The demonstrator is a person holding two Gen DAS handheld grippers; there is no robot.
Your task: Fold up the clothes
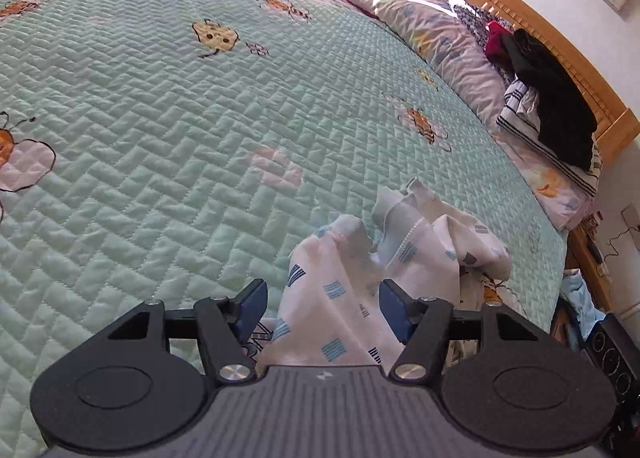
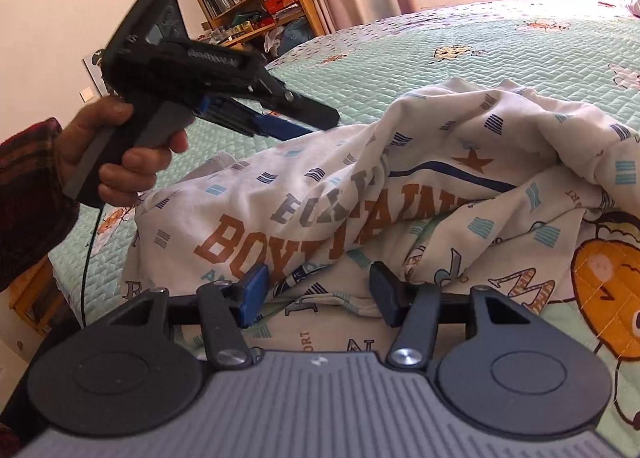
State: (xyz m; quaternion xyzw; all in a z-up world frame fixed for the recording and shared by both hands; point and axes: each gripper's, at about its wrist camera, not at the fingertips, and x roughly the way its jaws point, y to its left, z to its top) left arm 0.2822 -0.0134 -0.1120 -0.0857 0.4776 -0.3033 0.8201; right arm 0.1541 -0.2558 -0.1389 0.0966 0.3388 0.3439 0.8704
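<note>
White printed shirt [image 2: 360, 186] crumpled on green quilt [image 1: 160, 98]; left gripper [image 1: 324, 306] half-open, cloth between unpressed jaws; right gripper [image 2: 316, 294] at 6 o'clock, half-open, gripping nothing

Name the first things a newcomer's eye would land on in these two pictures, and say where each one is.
First, the crumpled white printed garment heaped on the mint quilted bedspread, near its edge. Next, the left gripper, held in a hand and reaching over the garment from the left of the right wrist view. Last, a pile of dark clothes by the wooden headboard.
</note>
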